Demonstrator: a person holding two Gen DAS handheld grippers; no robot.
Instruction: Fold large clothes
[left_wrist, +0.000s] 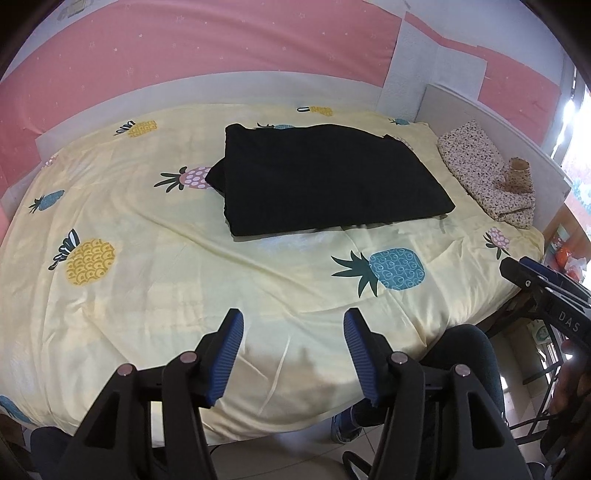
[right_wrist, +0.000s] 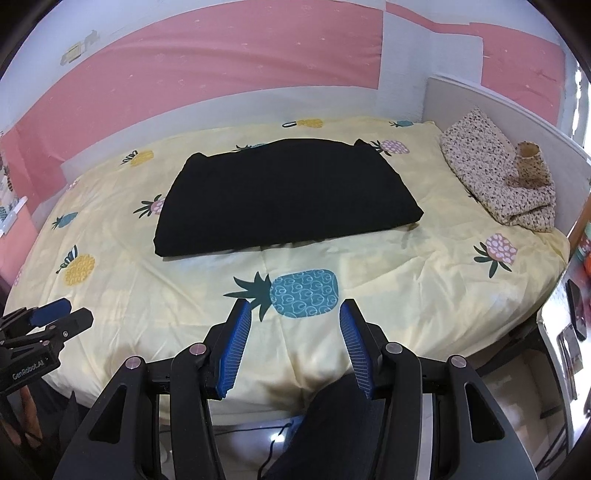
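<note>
Folded black garment (left_wrist: 328, 181) on the bed (left_wrist: 155, 288)

Both the left gripper (left_wrist: 293, 354) and the right gripper (right_wrist: 295, 343) hang wide and empty over the near bed edge, the garment well ahead of them.

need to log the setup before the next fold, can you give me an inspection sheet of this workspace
surface: bed with a yellow pineapple-print cover, lightly wrinkled
job's things: black garment lying folded flat in the middle of the bed, touched by neither gripper
clutter: floral cloth bundle by the headboard, with a small brown cone-shaped thing on it
grippers: left gripper open with nothing between its fingers, over the near edge of the bed; right gripper open and empty, also at the near edge
cables: a dark cable on the floor below the bed edge
surroundings: pink and white wall behind, white headboard at the right, a person's dark-clad leg below the right gripper
</note>
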